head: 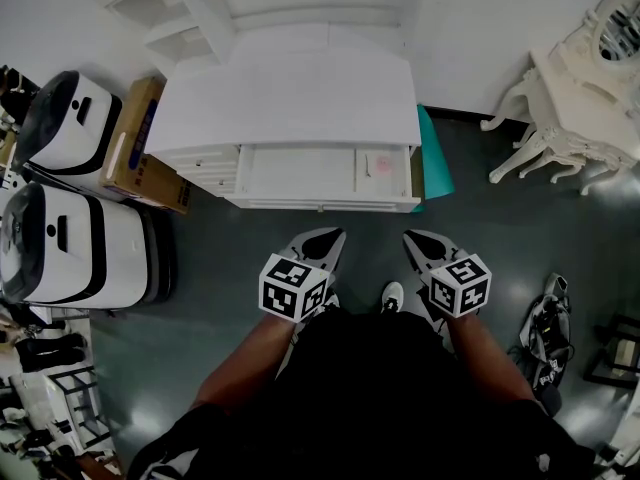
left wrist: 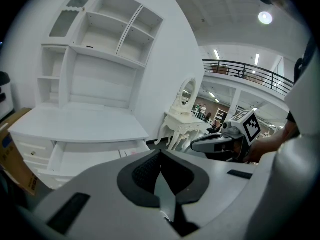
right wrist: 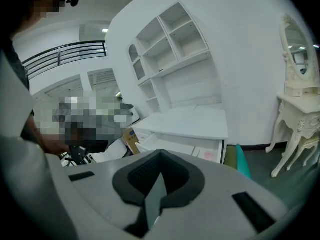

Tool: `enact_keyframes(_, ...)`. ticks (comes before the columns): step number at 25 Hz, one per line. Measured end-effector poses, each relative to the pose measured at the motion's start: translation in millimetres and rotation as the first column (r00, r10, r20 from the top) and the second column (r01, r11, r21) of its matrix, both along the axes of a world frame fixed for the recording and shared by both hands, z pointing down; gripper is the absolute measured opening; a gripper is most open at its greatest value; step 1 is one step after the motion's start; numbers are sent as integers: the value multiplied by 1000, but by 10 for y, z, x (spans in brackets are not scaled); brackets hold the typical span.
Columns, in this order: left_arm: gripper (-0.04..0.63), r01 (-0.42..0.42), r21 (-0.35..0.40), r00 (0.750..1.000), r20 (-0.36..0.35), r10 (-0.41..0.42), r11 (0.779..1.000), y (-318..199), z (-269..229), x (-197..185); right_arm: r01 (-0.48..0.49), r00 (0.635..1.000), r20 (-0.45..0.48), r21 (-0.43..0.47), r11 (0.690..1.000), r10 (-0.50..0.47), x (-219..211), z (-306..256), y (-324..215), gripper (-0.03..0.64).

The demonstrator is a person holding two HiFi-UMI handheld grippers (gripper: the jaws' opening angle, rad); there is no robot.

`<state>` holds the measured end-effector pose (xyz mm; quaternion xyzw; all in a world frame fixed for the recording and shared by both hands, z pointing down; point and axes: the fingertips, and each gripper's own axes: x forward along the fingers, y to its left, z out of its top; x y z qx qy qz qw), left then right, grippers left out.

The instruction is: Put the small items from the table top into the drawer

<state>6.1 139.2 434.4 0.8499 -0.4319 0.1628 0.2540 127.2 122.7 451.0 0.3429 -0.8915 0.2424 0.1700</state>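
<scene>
- left gripper (head: 330, 243): held low in front of the person, above the dark floor (head: 230, 268), pointing toward the desk; its jaws are closed tip to tip with nothing between them
- right gripper (head: 418, 243): held level with the left one and just beside it, pointing the same way; its jaws are also pressed together and empty
- white shoe (head: 392, 295): shows on the floor between the two grippers
- drawer (head: 300, 173): pulled out from the front of the white desk (head: 290, 98), just ahead of both gripper tips; a divider splits off a narrow section at its right end
- pink item (head: 383, 164): small and round, lying in the drawer's narrow right section; too small to tell what it is
- teal panel (head: 437, 153): stands against the desk's right side
- cardboard box (head: 140, 143): on the floor touching the desk's left side, tilted
- two white cases (head: 75, 243): stand to the left of the box, one behind the other
- shelf unit (left wrist: 100, 39): white, open compartments, rises from the back of the desk top against the wall
- ornate white dressing table (head: 575, 98): stands well apart to the right of the desk, with an oval mirror on top
</scene>
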Motion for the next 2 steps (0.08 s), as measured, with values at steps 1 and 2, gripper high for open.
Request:
enact_keyframes(1,3,1,0,1000,0,-1,1000,6,4,0,1,1000,0,-1,1000,-1,-2,5,6,26)
enact_keyframes(2,3,1,0,1000,0,-1,1000,11,8,-1,3,1000,0,-1,1000,-3,-4,11,13,26)
